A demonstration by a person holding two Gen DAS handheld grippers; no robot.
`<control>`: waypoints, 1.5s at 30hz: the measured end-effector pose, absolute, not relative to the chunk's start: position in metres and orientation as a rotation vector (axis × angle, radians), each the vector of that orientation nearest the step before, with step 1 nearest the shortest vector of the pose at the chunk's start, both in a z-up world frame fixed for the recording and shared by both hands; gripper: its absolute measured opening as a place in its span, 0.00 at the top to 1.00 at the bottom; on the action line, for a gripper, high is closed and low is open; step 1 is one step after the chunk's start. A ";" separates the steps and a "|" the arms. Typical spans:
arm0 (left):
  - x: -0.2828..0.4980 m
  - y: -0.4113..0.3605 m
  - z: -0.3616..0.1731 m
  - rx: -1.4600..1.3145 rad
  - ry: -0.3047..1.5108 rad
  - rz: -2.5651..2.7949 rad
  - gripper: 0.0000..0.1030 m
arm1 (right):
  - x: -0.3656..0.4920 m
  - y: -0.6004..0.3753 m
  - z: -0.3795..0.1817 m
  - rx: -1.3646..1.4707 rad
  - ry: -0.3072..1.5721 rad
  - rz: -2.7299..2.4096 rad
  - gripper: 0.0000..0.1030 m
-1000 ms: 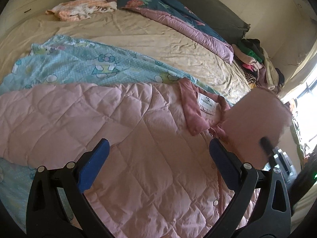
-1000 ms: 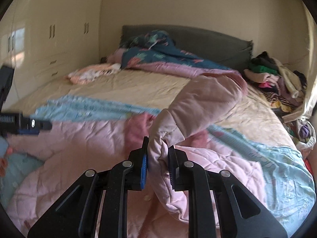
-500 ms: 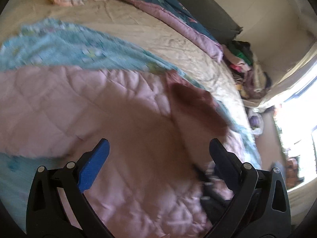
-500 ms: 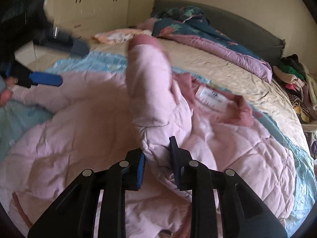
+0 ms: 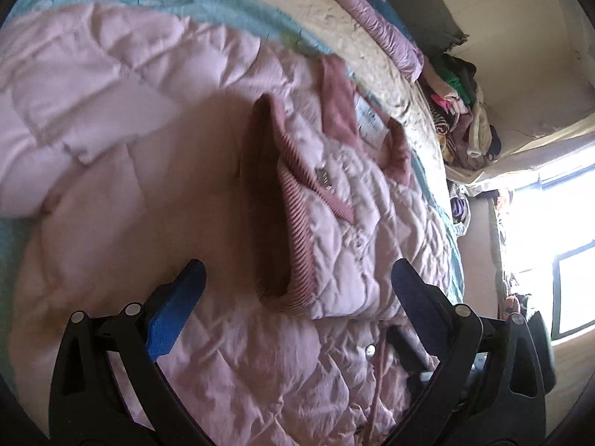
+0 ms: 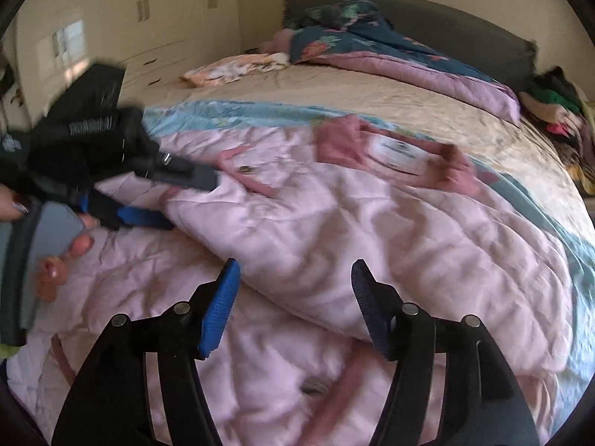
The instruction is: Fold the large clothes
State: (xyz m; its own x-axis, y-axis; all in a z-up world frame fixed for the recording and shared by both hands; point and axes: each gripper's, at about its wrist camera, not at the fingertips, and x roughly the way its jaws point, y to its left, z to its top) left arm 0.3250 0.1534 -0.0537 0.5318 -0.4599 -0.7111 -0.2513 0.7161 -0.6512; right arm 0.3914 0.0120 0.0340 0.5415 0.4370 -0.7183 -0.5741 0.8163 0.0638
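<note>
- Pink quilted jacket (image 6: pixel 334 223) lies spread on the bed (image 6: pixel 372 89), filling the middle and lower part of the right wrist view, its collar (image 6: pixel 394 148) toward the upper centre.
- One sleeve (image 5: pixel 327 223) lies folded across the jacket's body; in the left wrist view its ribbed cuff (image 5: pixel 290 219) sits at frame centre, its long axis running from the collar down toward the lower middle.
- Right gripper (image 6: pixel 293 297) at lower centre is opening, its blue pads clear of the fabric, nothing pinched between them; the sleeve's fold lies just ahead of it.
- Left gripper (image 5: pixel 297 290) stands wide apart and empty, the cuff's end just ahead of and between its tips.
- Judging from this, the left gripper is nearer the cuff, while the other sleeve (image 5: pixel 74 85), at upper left of its view, lies off to its left side and seems next to fold.
</note>
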 end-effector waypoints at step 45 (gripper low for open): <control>0.322 0.128 -0.028 -0.395 0.955 -0.049 0.51 | 0.429 -0.158 0.019 0.080 0.952 0.180 0.16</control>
